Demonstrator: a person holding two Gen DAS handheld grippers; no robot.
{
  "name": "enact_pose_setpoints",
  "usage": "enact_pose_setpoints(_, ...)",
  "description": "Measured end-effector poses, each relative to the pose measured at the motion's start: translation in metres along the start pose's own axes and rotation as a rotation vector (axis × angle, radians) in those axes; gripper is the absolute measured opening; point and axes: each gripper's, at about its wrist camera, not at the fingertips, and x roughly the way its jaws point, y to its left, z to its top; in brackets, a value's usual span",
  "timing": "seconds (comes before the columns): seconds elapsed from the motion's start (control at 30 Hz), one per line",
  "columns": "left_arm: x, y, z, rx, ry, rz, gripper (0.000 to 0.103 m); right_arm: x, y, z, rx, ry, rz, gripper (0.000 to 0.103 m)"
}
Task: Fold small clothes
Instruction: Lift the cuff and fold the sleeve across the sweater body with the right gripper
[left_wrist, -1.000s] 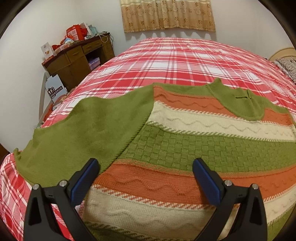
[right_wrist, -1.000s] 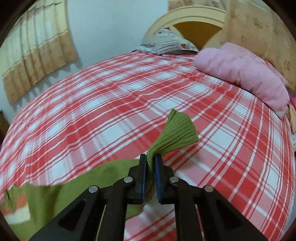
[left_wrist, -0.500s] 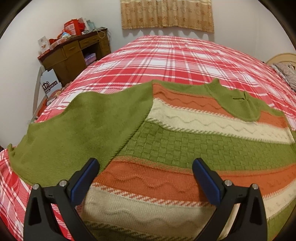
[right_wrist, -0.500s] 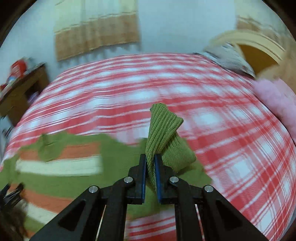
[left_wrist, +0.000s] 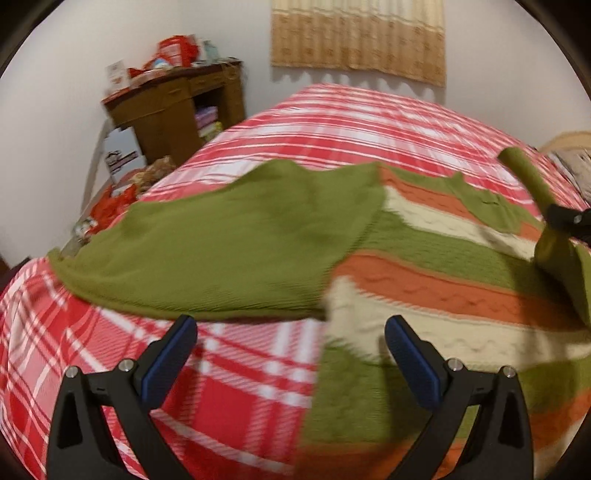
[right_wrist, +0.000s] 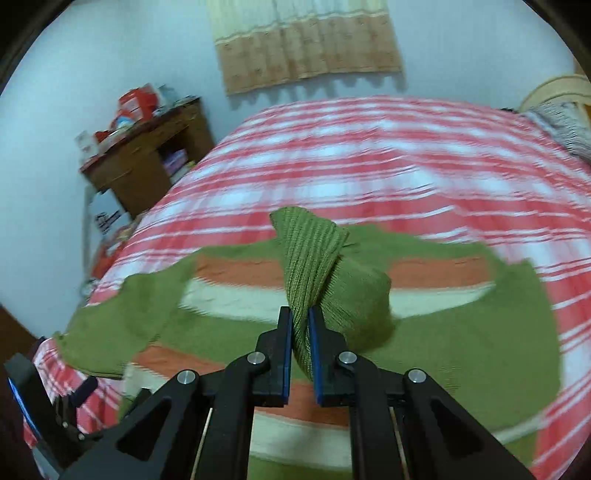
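A knitted sweater (left_wrist: 424, 266) with green, orange and cream stripes lies flat on the red plaid bed (left_wrist: 332, 122). Its plain green left sleeve (left_wrist: 229, 251) is spread out to the side. My left gripper (left_wrist: 290, 332) hovers open and empty over the sweater's lower left edge and the bed cover. My right gripper (right_wrist: 300, 314) is shut on the ribbed cuff of the other green sleeve (right_wrist: 314, 258), holding it up above the sweater's body (right_wrist: 461, 332). In the left wrist view the right gripper (left_wrist: 565, 221) shows at the right edge with that sleeve (left_wrist: 524, 173) sticking up. The left gripper (right_wrist: 51, 395) appears low at the left.
A brown wooden desk (left_wrist: 173, 107) piled with boxes stands by the wall left of the bed, with bags and clutter (left_wrist: 122, 195) on the floor beside it. A curtain (left_wrist: 358, 37) hangs on the far wall. A headboard and a pillow (right_wrist: 561, 110) lie at the right.
My right gripper has swung left with the sleeve cuff, from over bare bed cover to above the sweater's body. My left gripper has shifted left, so bed cover now lies between its fingers.
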Motion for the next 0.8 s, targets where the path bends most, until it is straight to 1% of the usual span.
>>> enact_pose_setpoints(0.07,0.008,0.004,-0.004,-0.016,0.02,-0.006,0.103,0.015,0.019,-0.007,-0.017,0.011,0.022,0.008)
enact_pose_setpoints(0.13,0.009,0.006,-0.003,-0.031,0.012,-0.027,0.103,0.032,0.035,-0.013,-0.048,0.023,0.033,0.008)
enact_pose_setpoints(0.3,0.012,-0.001,-0.002,-0.015,0.007,-0.016,0.103,0.062,0.052,-0.025,-0.048,0.075,0.083,0.009)
enact_pose_setpoints(0.33,0.012,0.0,-0.002,-0.015,0.008,-0.017,0.103,0.065,0.053,-0.027,-0.057,0.085,0.1,0.012)
enact_pose_setpoints(0.4,0.013,0.0,-0.002,-0.014,0.012,-0.017,0.103,0.071,0.058,-0.03,-0.067,0.107,0.123,0.013)
enact_pose_setpoints(0.43,0.012,0.001,-0.004,-0.012,0.013,-0.017,0.103,0.075,0.06,-0.031,-0.073,0.132,0.151,0.022)
enact_pose_setpoints(0.47,0.012,0.001,-0.004,-0.011,0.012,-0.017,0.103,0.075,0.062,-0.031,-0.076,0.137,0.18,0.039)
enact_pose_setpoints(0.5,0.012,0.002,-0.004,-0.012,0.011,-0.017,0.103,0.071,0.063,-0.03,-0.074,0.138,0.234,0.047)
enact_pose_setpoints(0.53,0.012,0.002,-0.004,-0.012,0.011,-0.017,0.103,0.067,0.063,-0.029,-0.068,0.139,0.266,0.055)
enact_pose_setpoints(0.57,0.012,0.002,-0.004,-0.013,0.011,-0.019,0.103,0.06,0.061,-0.028,-0.058,0.137,0.301,0.055)
enact_pose_setpoints(0.6,0.013,0.002,-0.004,-0.014,0.011,-0.02,0.103,0.056,0.06,-0.027,-0.051,0.13,0.319,0.055)
enact_pose_setpoints(0.63,0.013,0.002,-0.004,-0.013,0.011,-0.018,0.103,0.048,0.056,-0.025,-0.028,0.097,0.347,0.055)
enact_pose_setpoints(0.67,0.013,0.002,-0.004,-0.012,0.01,-0.018,0.103,0.042,0.051,-0.023,-0.004,0.064,0.357,0.054)
enact_pose_setpoints(0.7,0.012,0.003,-0.004,-0.013,0.01,-0.018,0.103,0.037,0.046,-0.021,0.021,0.035,0.354,0.05)
enact_pose_setpoints(0.73,0.012,0.003,-0.004,-0.014,0.01,-0.018,0.103,0.036,0.042,-0.019,0.042,0.014,0.34,0.031)
enact_pose_setpoints(0.77,0.012,0.003,-0.004,-0.013,0.01,-0.019,0.103,0.039,0.041,-0.018,0.047,0.017,0.325,0.015)
enact_pose_setpoints(0.8,0.012,0.002,-0.004,-0.013,0.011,-0.019,0.103,0.045,0.042,-0.017,0.047,0.036,0.3,0.014)
